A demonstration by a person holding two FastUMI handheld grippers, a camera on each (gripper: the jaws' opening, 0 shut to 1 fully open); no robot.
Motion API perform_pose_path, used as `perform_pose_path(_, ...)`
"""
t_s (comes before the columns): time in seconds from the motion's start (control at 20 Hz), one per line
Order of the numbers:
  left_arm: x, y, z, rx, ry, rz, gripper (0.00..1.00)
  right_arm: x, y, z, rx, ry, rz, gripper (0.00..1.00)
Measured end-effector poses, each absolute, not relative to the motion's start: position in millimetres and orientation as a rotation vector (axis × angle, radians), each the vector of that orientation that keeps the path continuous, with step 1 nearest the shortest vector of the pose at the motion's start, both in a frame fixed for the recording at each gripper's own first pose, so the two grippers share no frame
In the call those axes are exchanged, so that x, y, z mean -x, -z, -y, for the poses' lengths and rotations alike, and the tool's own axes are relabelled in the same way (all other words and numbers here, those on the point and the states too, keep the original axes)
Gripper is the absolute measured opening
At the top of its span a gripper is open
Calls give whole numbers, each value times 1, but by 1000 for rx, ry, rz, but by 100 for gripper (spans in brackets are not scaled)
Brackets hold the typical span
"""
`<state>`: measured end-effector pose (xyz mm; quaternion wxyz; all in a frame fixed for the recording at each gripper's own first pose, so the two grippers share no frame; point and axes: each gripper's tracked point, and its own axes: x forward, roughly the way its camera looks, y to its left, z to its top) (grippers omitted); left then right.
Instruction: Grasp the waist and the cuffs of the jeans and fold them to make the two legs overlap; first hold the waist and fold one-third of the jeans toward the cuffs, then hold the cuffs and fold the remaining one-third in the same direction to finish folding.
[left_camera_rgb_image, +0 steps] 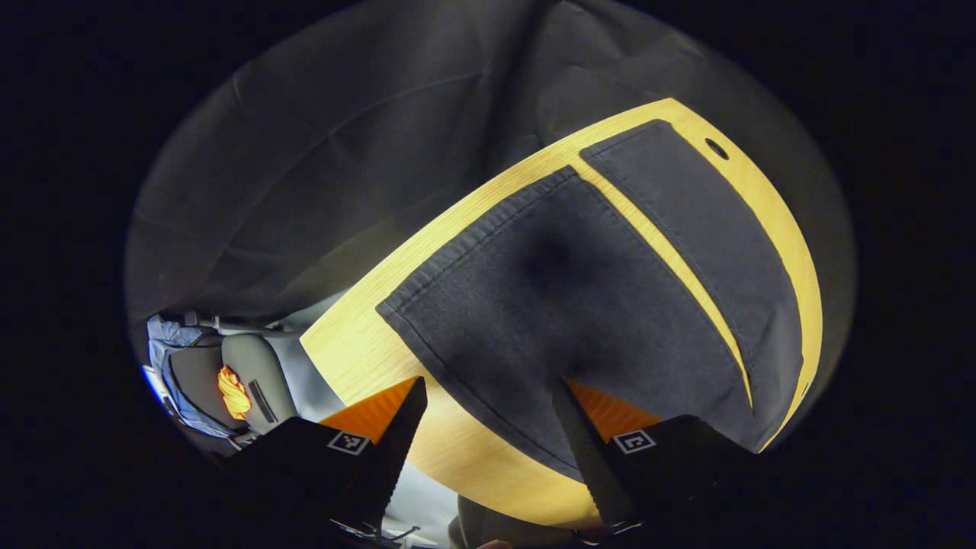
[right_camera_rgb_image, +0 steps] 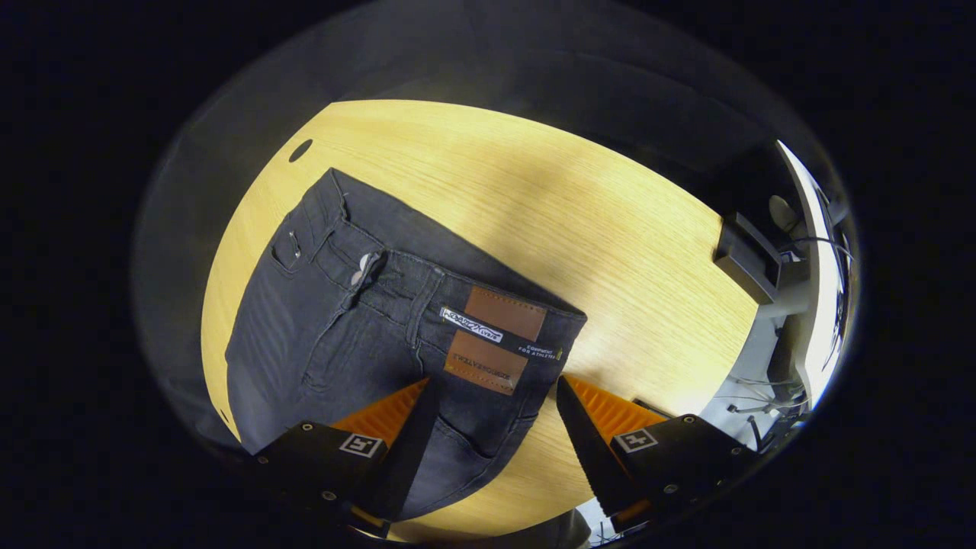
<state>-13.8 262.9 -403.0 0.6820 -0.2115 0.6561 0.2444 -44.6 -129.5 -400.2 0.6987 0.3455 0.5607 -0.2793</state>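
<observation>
Left gripper view showed the wooden surface (left_camera_rgb_image: pixel 366 343) with dark jeans (left_camera_rgb_image: pixel 564 305) spread flat, both legs apart and a strip of wood between them, cuffs (left_camera_rgb_image: pixel 473 244) toward the far edge. Right gripper view held the waist (right_camera_rgb_image: pixel 427 305), leather patch (right_camera_rgb_image: pixel 503 313) and button facing up. Nothing appeared folded; by these frames, the leg overlap and both thirds remained to do. The left gripper (left_camera_rgb_image: pixel 488 427) and right gripper (right_camera_rgb_image: pixel 496 427) hovered above the cloth, jaws apart, gripping nothing. The jeans' middle was cut off between views, and clutter beyond the surface stayed indistinct.
</observation>
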Motion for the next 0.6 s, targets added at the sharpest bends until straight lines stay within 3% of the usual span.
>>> perform_pose_path(0.05, 17, 410, -268, 468, -554, -1488, 99, 45, 400, 131, -760, 626, -1259, 84)
perform_pose_path(0.1, 20, 414, -275, 462, -572, -1494, 99, 45, 401, 131, -752, 632, -1270, 92)
perform_pose_path(0.45, -3, 428, -300, 586, -633, -1483, 100, 46, 403, 132, -705, 666, -1322, 88)
perform_pose_path(0.6, 6, 428, -300, 654, -653, -1472, 89, 46, 405, 134, -710, 686, -1335, 85)
